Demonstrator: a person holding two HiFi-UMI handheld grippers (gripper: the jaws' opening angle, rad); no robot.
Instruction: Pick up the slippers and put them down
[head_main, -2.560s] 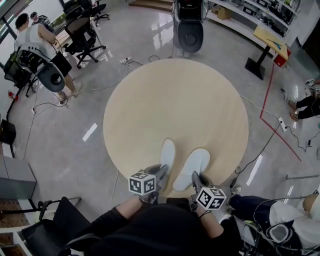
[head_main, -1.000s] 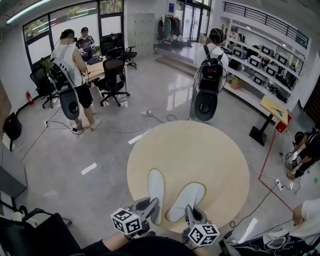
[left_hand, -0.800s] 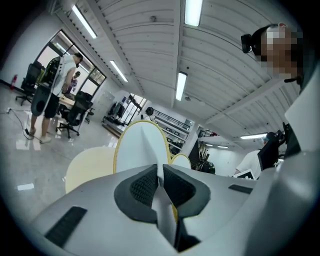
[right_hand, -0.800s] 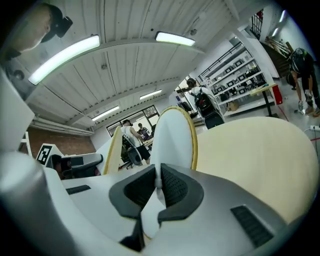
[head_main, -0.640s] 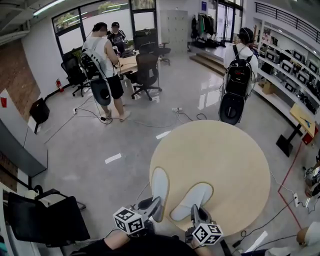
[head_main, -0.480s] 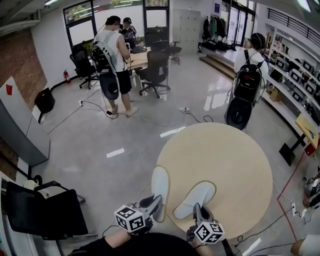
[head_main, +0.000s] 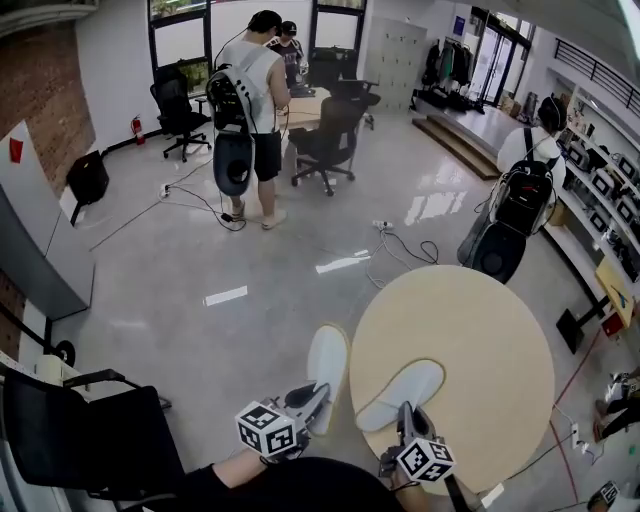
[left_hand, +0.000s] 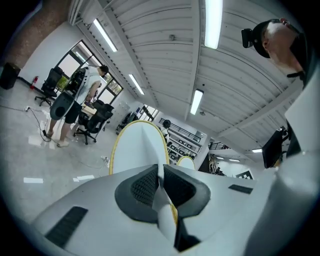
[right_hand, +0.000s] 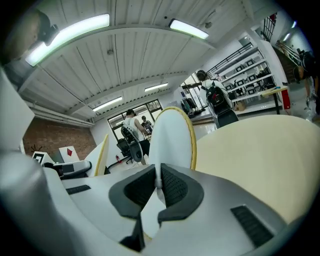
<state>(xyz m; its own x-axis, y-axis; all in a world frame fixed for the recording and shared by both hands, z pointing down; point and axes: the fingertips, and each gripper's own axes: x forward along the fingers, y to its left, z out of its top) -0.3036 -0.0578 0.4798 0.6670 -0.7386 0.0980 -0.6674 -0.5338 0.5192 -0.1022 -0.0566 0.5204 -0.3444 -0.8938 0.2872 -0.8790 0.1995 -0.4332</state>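
Slippers logged after the larger surfaces: glossy grey floor (head_main: 200, 320) fills the upper left of the head view, and the round, matte, pale wood-toned table (head_main: 480, 330) fills the lower right. Left slipper (head_main: 327, 362), white, flat and oval with a thin yellow rim, sits lower centre, its heel clamped in the closed jaws of the left gripper (head_main: 312, 398); right slipper (head_main: 402, 395), just right of it, is pinched likewise between the right gripper's (head_main: 408, 422) black ribbed pads (right_hand: 175, 187). Versus half a second ago, the table has slid right in frame, and the left slipper, then over the tabletop, now hangs past its left edge above the floor, while the right slipper remains over the top.
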